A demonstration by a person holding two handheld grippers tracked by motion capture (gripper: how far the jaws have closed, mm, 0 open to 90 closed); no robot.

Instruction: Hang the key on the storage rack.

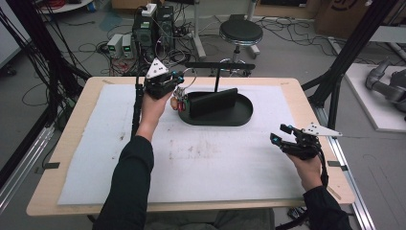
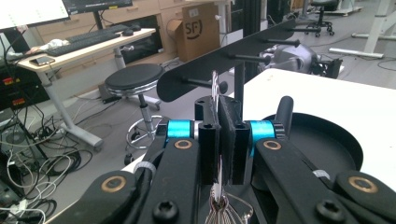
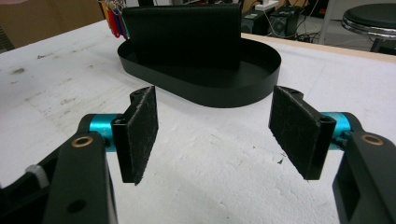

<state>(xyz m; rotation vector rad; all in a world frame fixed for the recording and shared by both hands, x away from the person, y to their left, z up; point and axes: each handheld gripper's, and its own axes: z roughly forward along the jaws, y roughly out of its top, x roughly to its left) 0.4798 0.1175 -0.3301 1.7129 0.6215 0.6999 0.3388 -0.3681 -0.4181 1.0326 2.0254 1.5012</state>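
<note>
My left gripper (image 1: 179, 77) is held over the left end of a black oval tray (image 1: 246, 113). It is shut on a thin wire key ring (image 2: 215, 87). A bunch of keys with red tags (image 1: 179, 102) hangs below it. In the left gripper view the ring stands up between the pads, right beside a peg (image 2: 200, 83) of the black rack bar (image 2: 233, 56). The rack (image 1: 220, 65) rises from the tray on a post, behind an upright black block (image 1: 213, 103). My right gripper (image 1: 280, 133) hovers open over the mat at the right, its pads (image 3: 140, 130) apart with nothing between them.
A white foam mat (image 1: 191, 158) covers the wooden table. Behind the table are a black stool (image 1: 241, 32), electronics boxes (image 1: 148, 28) and loose cables on the floor. Black frame posts (image 1: 354, 43) stand at both sides.
</note>
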